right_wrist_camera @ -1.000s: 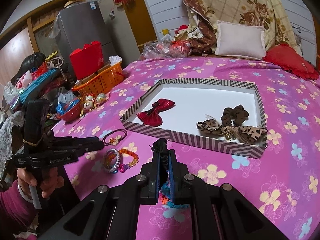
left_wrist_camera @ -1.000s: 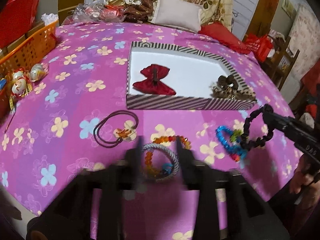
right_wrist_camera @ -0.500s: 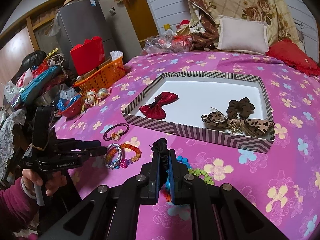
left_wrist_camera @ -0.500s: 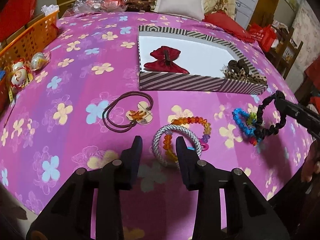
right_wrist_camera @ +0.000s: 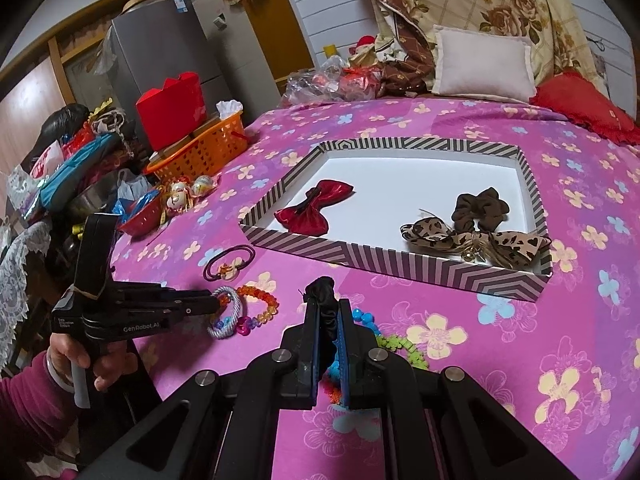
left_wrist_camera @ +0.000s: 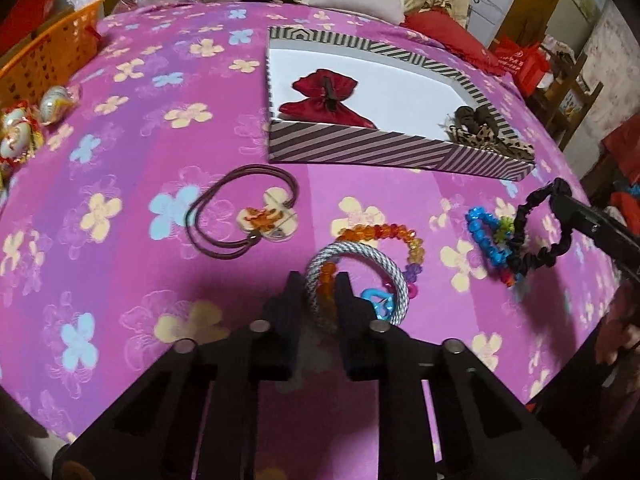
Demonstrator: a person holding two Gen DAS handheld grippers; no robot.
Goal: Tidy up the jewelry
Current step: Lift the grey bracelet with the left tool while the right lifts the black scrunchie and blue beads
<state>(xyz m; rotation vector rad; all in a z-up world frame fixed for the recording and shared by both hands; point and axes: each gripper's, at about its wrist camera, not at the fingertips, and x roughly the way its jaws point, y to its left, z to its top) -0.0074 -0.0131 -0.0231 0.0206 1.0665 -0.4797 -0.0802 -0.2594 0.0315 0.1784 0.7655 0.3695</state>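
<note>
My left gripper (left_wrist_camera: 319, 286) is shut on the near rim of a grey woven bangle (left_wrist_camera: 384, 264) and the orange bead bracelet (left_wrist_camera: 384, 233) that crosses it, low on the pink flowered cloth. It also shows in the right wrist view (right_wrist_camera: 214, 303). My right gripper (right_wrist_camera: 329, 314) is shut on a black scrunchie (right_wrist_camera: 322, 289), which hangs in a loop in the left wrist view (left_wrist_camera: 532, 236) above a blue bead bracelet (left_wrist_camera: 482, 236). The striped tray (right_wrist_camera: 400, 258) holds a red bow (right_wrist_camera: 316, 208), a brown scrunchie (right_wrist_camera: 480, 206) and a leopard bow (right_wrist_camera: 476, 242).
A brown hair tie with a charm (left_wrist_camera: 244, 210) lies left of the bangle. An orange basket (right_wrist_camera: 200, 150), foil eggs (right_wrist_camera: 188, 192) and clutter sit at the left table edge. Cushions (right_wrist_camera: 482, 64) stand behind the tray. A green bead piece (right_wrist_camera: 404, 346) lies by my right fingers.
My left gripper has moved forward and closed from open onto the bangle and orange beads. My right gripper has kept its hold on the black scrunchie and lifted it slightly.
</note>
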